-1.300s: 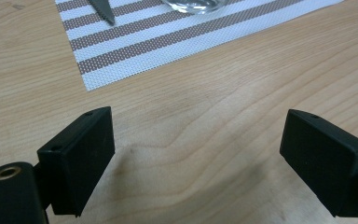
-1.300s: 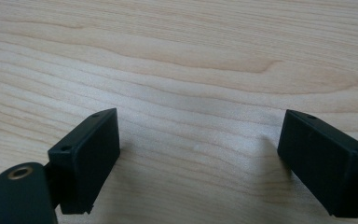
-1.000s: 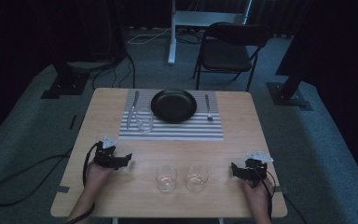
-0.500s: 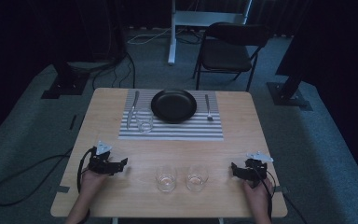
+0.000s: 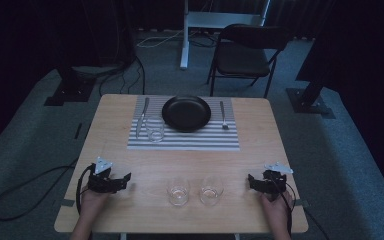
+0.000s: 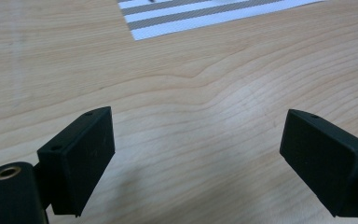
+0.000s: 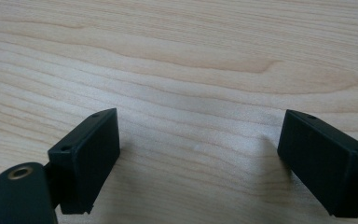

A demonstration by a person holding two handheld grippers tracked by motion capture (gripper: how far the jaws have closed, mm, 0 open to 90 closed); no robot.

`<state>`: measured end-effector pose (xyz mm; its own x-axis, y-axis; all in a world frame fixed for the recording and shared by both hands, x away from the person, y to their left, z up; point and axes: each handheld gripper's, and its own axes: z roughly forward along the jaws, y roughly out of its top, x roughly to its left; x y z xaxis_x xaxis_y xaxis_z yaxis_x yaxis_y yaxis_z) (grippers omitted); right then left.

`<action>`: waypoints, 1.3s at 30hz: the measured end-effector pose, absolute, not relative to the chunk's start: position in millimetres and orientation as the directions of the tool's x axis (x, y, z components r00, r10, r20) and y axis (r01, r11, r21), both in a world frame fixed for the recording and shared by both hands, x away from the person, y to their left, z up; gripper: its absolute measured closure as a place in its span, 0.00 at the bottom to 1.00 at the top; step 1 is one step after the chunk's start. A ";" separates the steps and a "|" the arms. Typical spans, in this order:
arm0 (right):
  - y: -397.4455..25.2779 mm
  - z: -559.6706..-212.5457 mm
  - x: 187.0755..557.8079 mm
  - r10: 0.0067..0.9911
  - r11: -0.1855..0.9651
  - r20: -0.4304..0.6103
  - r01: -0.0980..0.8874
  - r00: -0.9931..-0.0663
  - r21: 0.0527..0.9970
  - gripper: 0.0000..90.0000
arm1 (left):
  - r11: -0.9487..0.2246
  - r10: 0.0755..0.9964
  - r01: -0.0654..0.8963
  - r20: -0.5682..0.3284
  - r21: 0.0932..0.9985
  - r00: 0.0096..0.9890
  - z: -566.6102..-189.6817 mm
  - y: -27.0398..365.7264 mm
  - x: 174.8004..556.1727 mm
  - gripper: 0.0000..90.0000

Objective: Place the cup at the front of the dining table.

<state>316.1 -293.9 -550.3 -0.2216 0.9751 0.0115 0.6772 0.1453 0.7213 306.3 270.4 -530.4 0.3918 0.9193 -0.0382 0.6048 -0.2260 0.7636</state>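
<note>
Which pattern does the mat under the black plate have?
The mat has grey and white stripes running across the table. The high view shows it best.

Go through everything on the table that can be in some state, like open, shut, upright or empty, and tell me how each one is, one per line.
Left hand-held gripper: open, holding nothing.
Right hand-held gripper: open, holding nothing.
Two clear drinking glasses at the near edge: upright, side by side, free of both grippers.
Clear glass on the striped placemat: upright, beside the knife.
Round black plate: flat on the placemat, nothing on it.
Silver knife: lying left of the plate.
Silver fork: lying right of the plate.
</note>
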 end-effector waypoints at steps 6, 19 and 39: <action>-293.9 -550.3 316.1 0.975 0.145 0.012 0.677 -0.222 0.721 0.14 | -0.211 0.932 0.610 -0.031 0.764 0.361 -529.9 280.5 295.9 0.12; -293.9 -550.3 316.1 0.975 0.146 0.011 0.677 -0.222 0.721 0.14 | -0.217 0.951 0.639 0.013 0.738 0.308 -535.7 293.1 274.5 0.12; -293.9 -550.3 316.1 0.975 0.146 0.011 0.677 -0.222 0.721 0.14 | -0.203 0.969 0.658 0.051 0.725 0.243 -541.5 306.6 243.3 0.12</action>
<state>316.1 -293.9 -550.3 -0.2221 0.9750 0.0109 0.6770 0.1461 0.7214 243.3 306.6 -541.5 0.2425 0.9688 0.0513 0.6576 -0.2030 0.7255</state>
